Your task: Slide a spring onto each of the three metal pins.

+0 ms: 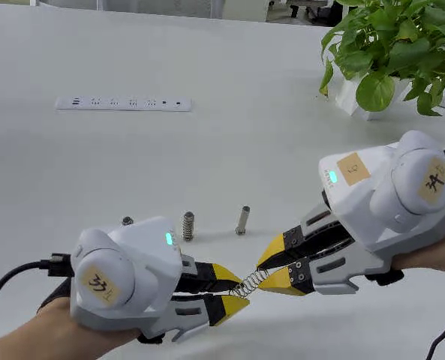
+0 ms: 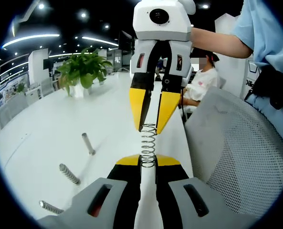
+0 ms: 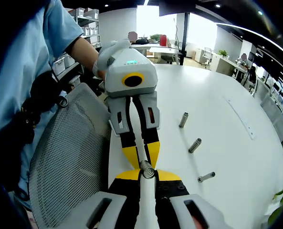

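Counter (image 1: pixel 207 157) is crossed by left tongs (image 1: pixel 243 291) and right tongs (image 1: pixel 263 276), faced tip to tip. Each is clamped on one end of the spring (image 1: pixel 250 283) bridged between them. Three metal pins (image 1: pixel 242 220) are set just beyond.

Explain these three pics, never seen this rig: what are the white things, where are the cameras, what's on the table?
No robot: a person holds a two-jaw gripper in each hand. One picture comes from a headset camera looking down; the other two from a camera on each gripper, looking along its yellow-tipped jaws. The left gripper and right gripper each pinch one end of a small spring above the white table. On the table stand a bare pin, a pin with a spring on it, and a third pin half hidden behind the left gripper. Further back are a power strip and a potted plant.
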Tool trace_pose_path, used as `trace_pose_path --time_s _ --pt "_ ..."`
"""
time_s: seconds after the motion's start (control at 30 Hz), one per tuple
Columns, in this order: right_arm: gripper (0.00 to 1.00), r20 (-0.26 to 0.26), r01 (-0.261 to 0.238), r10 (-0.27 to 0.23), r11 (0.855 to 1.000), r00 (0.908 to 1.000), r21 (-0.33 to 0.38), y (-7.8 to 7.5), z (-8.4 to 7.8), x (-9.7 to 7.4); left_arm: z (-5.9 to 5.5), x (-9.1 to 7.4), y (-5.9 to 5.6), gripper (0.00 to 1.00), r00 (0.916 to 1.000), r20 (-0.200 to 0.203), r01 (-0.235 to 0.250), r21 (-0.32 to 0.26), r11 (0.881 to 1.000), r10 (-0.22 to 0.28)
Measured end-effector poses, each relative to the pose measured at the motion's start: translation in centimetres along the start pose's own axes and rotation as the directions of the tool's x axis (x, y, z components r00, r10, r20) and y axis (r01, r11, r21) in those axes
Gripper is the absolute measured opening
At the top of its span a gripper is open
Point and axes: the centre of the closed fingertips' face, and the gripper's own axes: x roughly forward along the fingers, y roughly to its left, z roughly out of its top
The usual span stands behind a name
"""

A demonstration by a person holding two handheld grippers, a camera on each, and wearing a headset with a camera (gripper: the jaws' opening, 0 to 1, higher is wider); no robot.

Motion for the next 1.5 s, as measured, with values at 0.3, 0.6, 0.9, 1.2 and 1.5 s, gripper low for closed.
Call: trace_pose_path --time_s 0.3,0.6,0.9,1.2,1.5 --pt "0.07 -0.024 -0.005 0.004 0.998 0.9997 -0.061 -0.1 1.1 0.5 -0.1 -0.4 0.3 0.06 0.9999 0.003 -0.015 -0.035 0.999 0.016" --pt "0.07 -0.041 -0.015 0.011 0.996 0.9991 -0.088 -0.1 1.3 0.4 0.0 -0.7 0.3 0.06 0.9992 0.017 -0.034 -0.050 0.998 0.035" --pt "0.20 -0.044 -0.016 0.012 0.994 0.9990 -0.112 -0.5 2.1 -0.4 0.5 -0.7 0.4 0.06 0.9979 0.041 -0.048 -0.050 0.998 0.050" --pt "0.20 -0.145 -0.084 0.062 0.984 0.9875 -0.155 -0.6 1.0 -0.7 1.0 -0.5 0.2 0.06 0.9974 0.051 -0.050 -0.027 0.998 0.052" --pt "0.16 -0.210 -0.164 0.126 0.971 0.9695 -0.173 0.3 0.7 0.5 0.9 0.0 0.0 0.06 0.9991 0.017 -0.038 0.011 0.999 0.038"
